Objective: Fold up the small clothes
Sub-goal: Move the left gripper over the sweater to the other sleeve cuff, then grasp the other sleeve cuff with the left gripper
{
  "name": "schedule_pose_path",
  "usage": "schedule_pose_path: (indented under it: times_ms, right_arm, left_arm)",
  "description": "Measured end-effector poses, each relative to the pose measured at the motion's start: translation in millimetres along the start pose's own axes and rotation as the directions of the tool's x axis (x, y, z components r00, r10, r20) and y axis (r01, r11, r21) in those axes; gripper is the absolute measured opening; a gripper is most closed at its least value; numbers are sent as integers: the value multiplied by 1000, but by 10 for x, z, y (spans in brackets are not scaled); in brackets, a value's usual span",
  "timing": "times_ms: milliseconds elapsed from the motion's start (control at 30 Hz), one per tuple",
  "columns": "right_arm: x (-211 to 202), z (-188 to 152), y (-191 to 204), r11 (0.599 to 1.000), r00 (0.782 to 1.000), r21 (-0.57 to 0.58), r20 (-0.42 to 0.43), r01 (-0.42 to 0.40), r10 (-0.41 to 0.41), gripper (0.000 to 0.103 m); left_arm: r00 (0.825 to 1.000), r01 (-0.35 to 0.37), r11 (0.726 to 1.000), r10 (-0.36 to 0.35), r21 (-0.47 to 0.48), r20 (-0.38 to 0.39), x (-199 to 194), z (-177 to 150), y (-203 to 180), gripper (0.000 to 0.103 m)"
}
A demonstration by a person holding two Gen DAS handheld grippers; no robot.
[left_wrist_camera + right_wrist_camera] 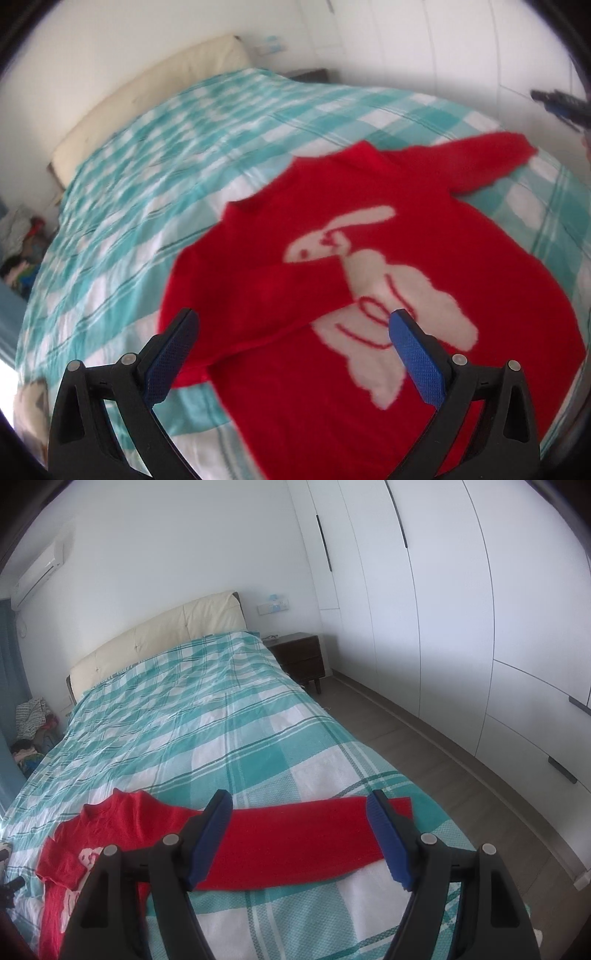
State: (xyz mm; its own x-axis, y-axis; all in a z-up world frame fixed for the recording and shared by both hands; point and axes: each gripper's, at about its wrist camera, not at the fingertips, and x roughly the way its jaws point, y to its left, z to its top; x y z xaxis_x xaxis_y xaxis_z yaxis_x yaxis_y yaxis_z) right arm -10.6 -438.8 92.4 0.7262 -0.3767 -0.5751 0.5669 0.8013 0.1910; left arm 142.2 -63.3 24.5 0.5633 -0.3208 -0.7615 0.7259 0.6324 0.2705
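Red sweater [369, 258] flat on checked bedspread [221, 720], under both spread jaws, nothing pinched, right sleeve [295, 834] between right jaws

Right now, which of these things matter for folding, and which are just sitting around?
For the job:
- red sweater, one sleeve already folded across
- its outstretched sleeve
- left gripper, right gripper, both open

Just around:
- checked bedspread
- nightstand
- wardrobe
- clothes pile

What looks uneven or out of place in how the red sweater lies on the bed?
The red sweater is lopsided: one sleeve is already folded across the rabbit picture, while the other sleeve lies stretched straight out over the checked bedspread. Nothing looks spilled or damaged.
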Motion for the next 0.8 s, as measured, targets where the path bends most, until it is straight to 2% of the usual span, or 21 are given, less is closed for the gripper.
schedule_pose_path:
  times_ms: [33, 133, 200, 333, 367, 400, 433, 467, 500, 567, 600, 667, 733, 800]
  right_arm:
    - [-8, -3, 1, 1000, 1000, 4, 2, -2, 2, 75]
    - [-14, -3, -12, 1000, 1000, 17, 4, -4, 4, 75]
    - [-5, -3, -37, 1000, 1000, 27, 0, -8, 8, 75]
    - [22, 5, -94, 998, 1000, 58, -11, -21, 21, 75]
    - [28, 10, -98, 998, 1000, 63, -10, -22, 23, 75]
    - [31, 12, -97, 998, 1000, 65, -10, -22, 23, 75]
    - [34, 13, -98, 998, 1000, 65, -9, -22, 23, 75]
    - [36, 14, -96, 998, 1000, 64, -9, -23, 24, 75]
    - [36, 13, -96, 998, 1000, 64, -9, -22, 23, 75]
    - [37, 13, -95, 998, 1000, 64, -9, -22, 23, 76]
    - [32, 13, -94, 998, 1000, 64, -10, -22, 23, 76]
    - [30, 12, -92, 998, 1000, 65, -9, -24, 25, 76]
    - [30, 10, -93, 998, 1000, 64, -9, -25, 25, 76]
    - [33, 11, -94, 997, 1000, 67, -10, -28, 29, 76]
  left_arm:
    - [1000, 0, 999, 1, 52, -27, 119, 28, -108, 102]
    - [992, -62, 980, 81, 189, -96, 457, 40, -318, 101]
    - [985, -83, 973, 113, 214, -132, 637, 55, -333, 86]
    - [978, -66, 974, 106, 216, -180, 890, 43, -312, 72]
    - [978, -42, 978, 82, 206, -190, 927, 34, -310, 58]
    - [979, 3, 983, 35, 183, -203, 950, 30, -301, 34]
    - [978, 41, 987, -8, 155, -207, 952, 32, -297, 21]
    - [979, 37, 990, -9, 136, -204, 944, 37, -294, 5]
    - [981, 28, 993, -4, 118, -194, 914, 39, -281, 5]
    - [990, 11, 999, -6, 37, -142, 767, 53, -117, 4]
    - [994, -6, 999, 3, -32, -107, 653, 55, 45, 4]
    - [999, -30, 979, 23, -202, -38, 373, 9, 497, 4]
    - [997, -63, 925, 74, -374, 15, 69, -123, 1029, 4]
    - [988, -103, 835, 148, -541, 40, -241, -379, 1581, 4]
